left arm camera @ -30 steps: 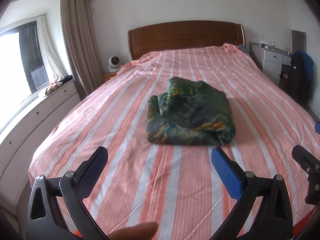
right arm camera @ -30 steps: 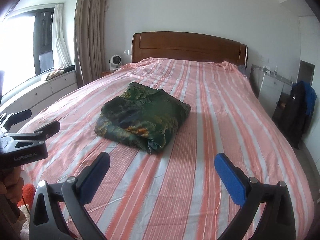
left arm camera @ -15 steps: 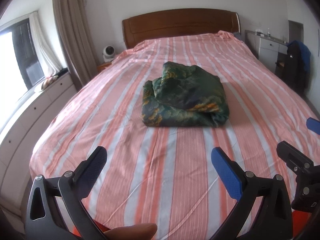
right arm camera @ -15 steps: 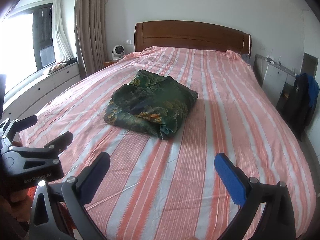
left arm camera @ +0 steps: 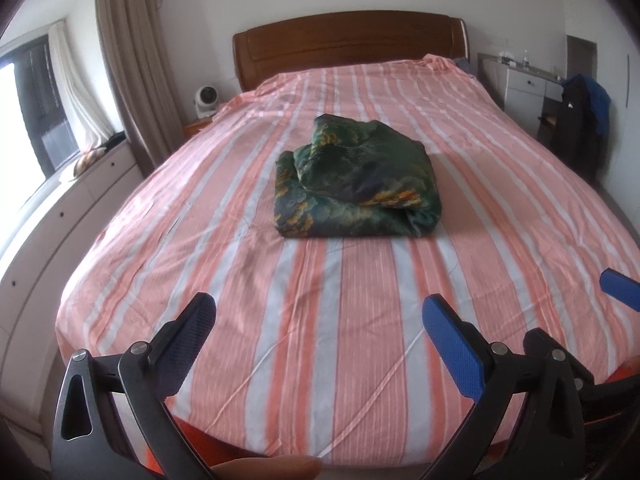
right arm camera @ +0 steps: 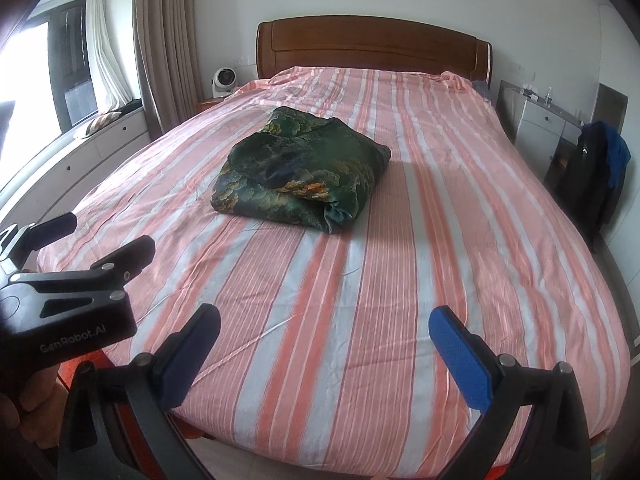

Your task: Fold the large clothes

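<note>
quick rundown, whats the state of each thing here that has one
green patterned garment: folded into a bundle, lying mid-bed, untouched
left hand-held gripper: open, empty, over the foot of the bed
right hand-held gripper: open, empty, over the foot of the bed
striped bedsheet: spread over the bed, lightly creased
brown curtain: drawn back beside the window
dark jacket: hanging beside the bed

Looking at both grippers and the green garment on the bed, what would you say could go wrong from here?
The green garment is a loosely bundled heap, so either gripper may pinch several layers at once. It lies far up the striped bed, so the open left gripper and right gripper must reach far and could snag the sheet.
</note>
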Demonstrator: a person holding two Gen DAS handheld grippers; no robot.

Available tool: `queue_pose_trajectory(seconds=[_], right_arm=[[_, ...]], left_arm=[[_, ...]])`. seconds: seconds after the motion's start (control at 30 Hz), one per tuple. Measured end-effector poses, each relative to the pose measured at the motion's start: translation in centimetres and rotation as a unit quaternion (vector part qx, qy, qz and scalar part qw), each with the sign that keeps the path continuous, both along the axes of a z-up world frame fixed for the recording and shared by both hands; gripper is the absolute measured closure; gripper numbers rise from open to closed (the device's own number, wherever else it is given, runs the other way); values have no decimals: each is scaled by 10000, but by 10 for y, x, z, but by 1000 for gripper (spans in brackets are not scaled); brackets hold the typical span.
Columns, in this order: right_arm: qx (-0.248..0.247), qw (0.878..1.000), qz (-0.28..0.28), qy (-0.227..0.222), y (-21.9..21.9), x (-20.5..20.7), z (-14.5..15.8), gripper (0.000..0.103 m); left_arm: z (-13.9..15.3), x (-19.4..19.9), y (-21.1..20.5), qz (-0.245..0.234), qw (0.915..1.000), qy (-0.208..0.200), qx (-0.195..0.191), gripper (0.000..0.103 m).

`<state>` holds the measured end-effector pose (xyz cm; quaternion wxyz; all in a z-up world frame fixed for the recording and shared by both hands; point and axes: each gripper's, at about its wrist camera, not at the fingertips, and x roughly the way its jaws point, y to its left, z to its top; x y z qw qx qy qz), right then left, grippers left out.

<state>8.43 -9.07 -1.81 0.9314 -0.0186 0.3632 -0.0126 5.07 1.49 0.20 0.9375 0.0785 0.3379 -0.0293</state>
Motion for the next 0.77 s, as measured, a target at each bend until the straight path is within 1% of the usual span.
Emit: queue_pose_trajectory(seconds=[0.33,0.43,0.53,0.63,0.77], right_arm=[[-181,9997,-98,-128,-2,-7,5,0],[-233,9996,-101,-146,-3,-6,5,0],[-263,9995,-125,-151,-3,-7,4,0],[-246,9995,-146,-139,-4,-8,3,0],[-227,9995,-169,-133,-6,-8,3,0]], left_arm=[[-1,0,-3,77,9999,37,85,0],[-2,0,-3,69,9998,22,163,0],[-5,-2,-3,87,9997,-28,220,0],[-5,-5,-2,95,9998,-103,163,0],[-2,-8,-4,92,9993,-255,268,0]])
